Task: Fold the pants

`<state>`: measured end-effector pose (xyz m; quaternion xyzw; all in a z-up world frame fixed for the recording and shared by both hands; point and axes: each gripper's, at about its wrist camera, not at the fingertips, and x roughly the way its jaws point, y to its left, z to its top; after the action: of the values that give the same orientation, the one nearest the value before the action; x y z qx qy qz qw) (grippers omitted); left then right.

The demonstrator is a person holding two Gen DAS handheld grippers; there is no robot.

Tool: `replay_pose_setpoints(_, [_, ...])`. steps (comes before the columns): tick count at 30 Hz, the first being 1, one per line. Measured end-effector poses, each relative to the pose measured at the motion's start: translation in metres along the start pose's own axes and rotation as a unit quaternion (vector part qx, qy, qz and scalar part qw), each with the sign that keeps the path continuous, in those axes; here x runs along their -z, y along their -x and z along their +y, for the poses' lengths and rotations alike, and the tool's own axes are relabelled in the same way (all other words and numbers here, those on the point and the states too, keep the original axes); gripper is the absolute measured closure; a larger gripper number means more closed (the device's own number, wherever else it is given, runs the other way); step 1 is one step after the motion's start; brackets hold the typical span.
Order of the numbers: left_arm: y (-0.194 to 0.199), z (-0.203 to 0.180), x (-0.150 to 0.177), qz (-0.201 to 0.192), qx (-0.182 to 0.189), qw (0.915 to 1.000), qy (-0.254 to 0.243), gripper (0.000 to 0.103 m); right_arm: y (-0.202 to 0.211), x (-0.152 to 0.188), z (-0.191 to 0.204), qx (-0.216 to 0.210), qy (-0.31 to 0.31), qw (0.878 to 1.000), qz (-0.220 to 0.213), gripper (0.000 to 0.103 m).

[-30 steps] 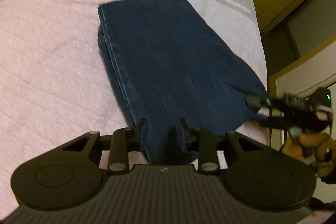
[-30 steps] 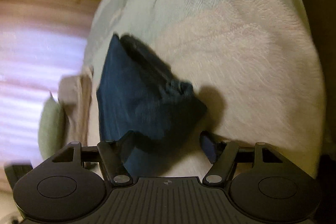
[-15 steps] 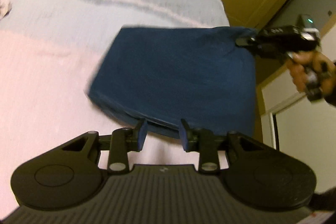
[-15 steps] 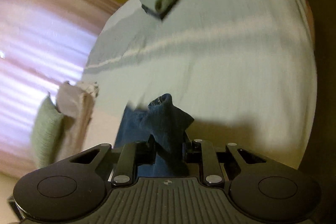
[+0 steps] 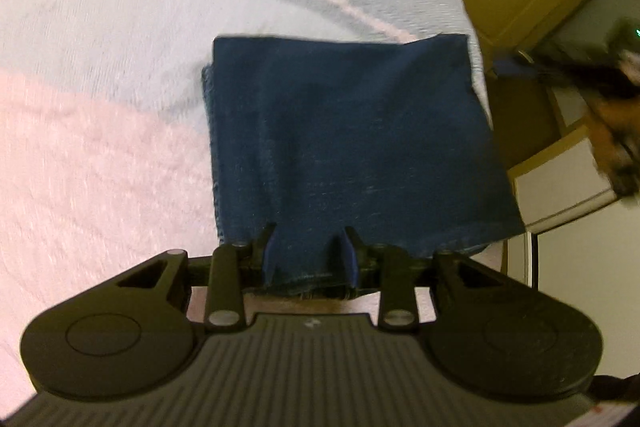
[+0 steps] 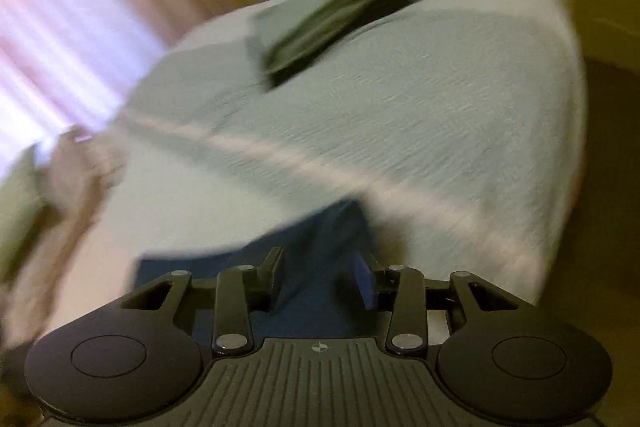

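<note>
The pants (image 5: 352, 147) were lying as a squarish dark-blue denim bundle on the bed (image 5: 100, 67), close to its edge, so this looked like the tail end of a fold, maybe the last one. The left hand-held gripper (image 5: 308, 253) had its jaws closed in on the near hem of the denim, with fabric bunched between them, so I'd call that gripping the pants. The right hand-held gripper (image 6: 320, 281) was a different story: jaws spread apart, blue cloth showing in the gap beneath them but nothing pinched as far as I could see. My guess for the next move is letting go with the left and smoothing or squaring up the edges, since one layer poked out a bit along the left side. Hard to be sure, though. Both views were motion-blurred, the right gripper in the left view was just a smear at the frame edge, and the folded stack (image 6: 332, 19) at the far end of the bed was too fuzzy to identify.
</note>
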<state>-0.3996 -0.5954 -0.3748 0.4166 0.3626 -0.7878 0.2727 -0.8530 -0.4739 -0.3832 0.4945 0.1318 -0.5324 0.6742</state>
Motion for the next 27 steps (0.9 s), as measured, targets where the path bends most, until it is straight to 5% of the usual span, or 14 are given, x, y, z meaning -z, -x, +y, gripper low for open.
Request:
replay_pose_setpoints(4, [-0.016, 0.01, 0.004, 0.0, -0.003, 0.9999, 0.016, 0.075, -0.03, 0.049, -0.006, -0.023, 0.006, 0.997, 0.068, 0.067])
replay_pose_setpoints(8, [-0.029, 0.015, 0.007, -0.008, 0.004, 1.0, 0.004, 0.075, -0.042, 0.062, -0.024, -0.028, -0.004, 0.998, 0.059, 0.067])
replay_pose_setpoints(11, [-0.022, 0.015, 0.006, -0.009, 0.007, 0.9999, 0.001, 0.075, -0.019, 0.058, -0.003, 0.012, 0.007, 0.998, 0.06, 0.064])
replay_pose_setpoints(16, [0.021, -0.011, 0.013, -0.028, -0.022, 0.9974, -0.063, 0.072, 0.017, 0.089, 0.058, 0.055, 0.157, 0.985, 0.054, 0.04])
replay_pose_setpoints(19, [0.041, -0.028, 0.026, -0.04, -0.038, 0.9907, -0.124, 0.066, 0.011, 0.129, 0.092, 0.095, 0.308, 0.944, 0.066, 0.037])
replay_pose_setpoints(22, [0.042, -0.045, 0.039, -0.046, -0.066, 0.9748, -0.208, 0.062, -0.007, 0.172, 0.106, 0.14, 0.452, 0.878, 0.066, 0.037])
replay_pose_setpoints(27, [0.017, -0.068, 0.061, -0.058, -0.093, 0.9348, -0.338, 0.044, -0.055, 0.223, 0.093, 0.195, 0.603, 0.768, 0.089, 0.037])
